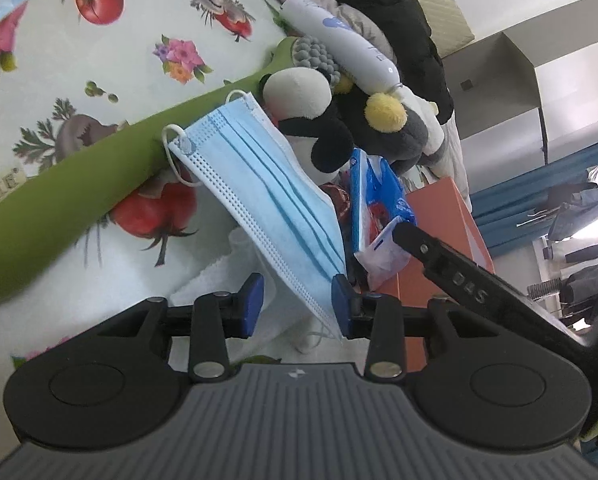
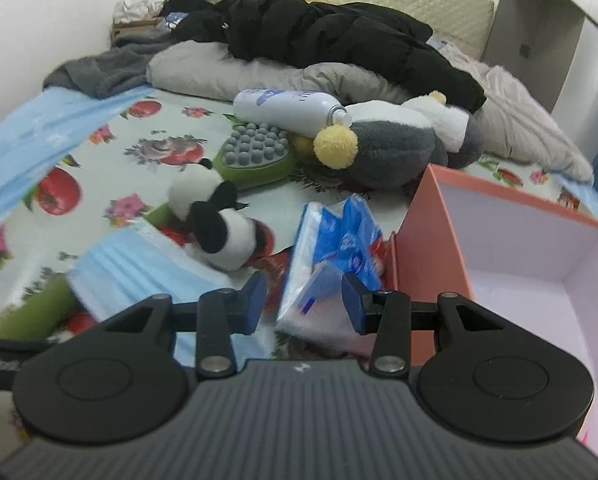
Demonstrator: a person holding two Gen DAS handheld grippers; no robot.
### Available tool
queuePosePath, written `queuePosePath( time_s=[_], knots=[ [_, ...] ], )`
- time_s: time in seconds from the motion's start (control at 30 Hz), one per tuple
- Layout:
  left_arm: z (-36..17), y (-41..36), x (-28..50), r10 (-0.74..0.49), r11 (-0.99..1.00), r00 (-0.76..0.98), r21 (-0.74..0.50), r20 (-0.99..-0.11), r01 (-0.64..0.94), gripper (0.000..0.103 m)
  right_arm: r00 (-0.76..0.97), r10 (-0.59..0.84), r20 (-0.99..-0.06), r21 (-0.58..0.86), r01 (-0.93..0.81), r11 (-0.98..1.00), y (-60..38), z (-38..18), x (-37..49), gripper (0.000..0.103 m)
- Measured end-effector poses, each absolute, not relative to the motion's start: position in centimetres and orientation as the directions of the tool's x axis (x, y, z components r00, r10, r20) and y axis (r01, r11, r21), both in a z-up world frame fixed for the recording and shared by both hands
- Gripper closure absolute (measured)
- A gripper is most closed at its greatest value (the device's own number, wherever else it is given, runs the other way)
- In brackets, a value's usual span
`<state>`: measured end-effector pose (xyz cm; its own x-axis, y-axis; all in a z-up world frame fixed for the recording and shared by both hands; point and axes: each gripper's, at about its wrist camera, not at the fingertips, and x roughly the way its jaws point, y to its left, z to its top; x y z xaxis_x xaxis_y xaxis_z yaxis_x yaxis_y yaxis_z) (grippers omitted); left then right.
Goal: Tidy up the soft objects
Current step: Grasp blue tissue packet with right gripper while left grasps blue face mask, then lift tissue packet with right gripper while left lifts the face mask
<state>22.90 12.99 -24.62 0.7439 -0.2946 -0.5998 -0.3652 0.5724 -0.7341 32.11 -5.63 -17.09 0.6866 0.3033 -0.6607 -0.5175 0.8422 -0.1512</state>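
Observation:
My left gripper (image 1: 297, 305) is open; a blue face mask (image 1: 267, 196) leans between its fingers, its lower edge against the right pad, not clamped. The mask also shows in the right wrist view (image 2: 139, 268). My right gripper (image 2: 303, 303) is open around the near end of a blue and white tissue pack (image 2: 331, 252), which also shows in the left wrist view (image 1: 373, 216). A small panda plush (image 2: 215, 220) lies left of the pack. A grey penguin plush (image 2: 383, 148) lies behind. An open orange box (image 2: 519, 248) stands on the right.
A green massage brush (image 2: 255, 152) with a long handle (image 1: 71, 184) lies on the fruit-print sheet (image 1: 139, 44). A white bottle (image 2: 287, 110) rests on the penguin. A black jacket (image 2: 339, 36) and grey pillows (image 2: 219, 70) lie at the back. A white towel (image 1: 219, 276) lies under the mask.

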Motion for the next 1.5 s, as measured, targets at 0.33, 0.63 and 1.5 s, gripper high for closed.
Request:
queuePosePath(
  time_s=[0.33, 0.63, 1.5],
  knots=[
    [-25.7, 13.5, 24.5, -0.307, 0.536, 0.742, -0.753, -0.596, -0.383, 0.086, 0.756, 0.182, -0.629, -0.326, -0.469, 0.821, -3.7, -19.1, 35.0, 0.059],
    [-24.0, 11.7, 25.0, -0.287, 0.603, 0.754, -0.723, -0.591, -0.337, 0.098, 0.735, 0.184, -0.653, -0.333, -0.497, 0.802, -3.4, -20.0, 35.7, 0.079],
    [-18.1, 9.3, 13.8, -0.378, 0.737, 0.718, -0.660, -0.584, -0.149, 0.102, 0.746, 0.269, -0.609, -0.292, -0.526, 0.799, -8.5, -14.3, 20.3, 0.091]
  ],
)
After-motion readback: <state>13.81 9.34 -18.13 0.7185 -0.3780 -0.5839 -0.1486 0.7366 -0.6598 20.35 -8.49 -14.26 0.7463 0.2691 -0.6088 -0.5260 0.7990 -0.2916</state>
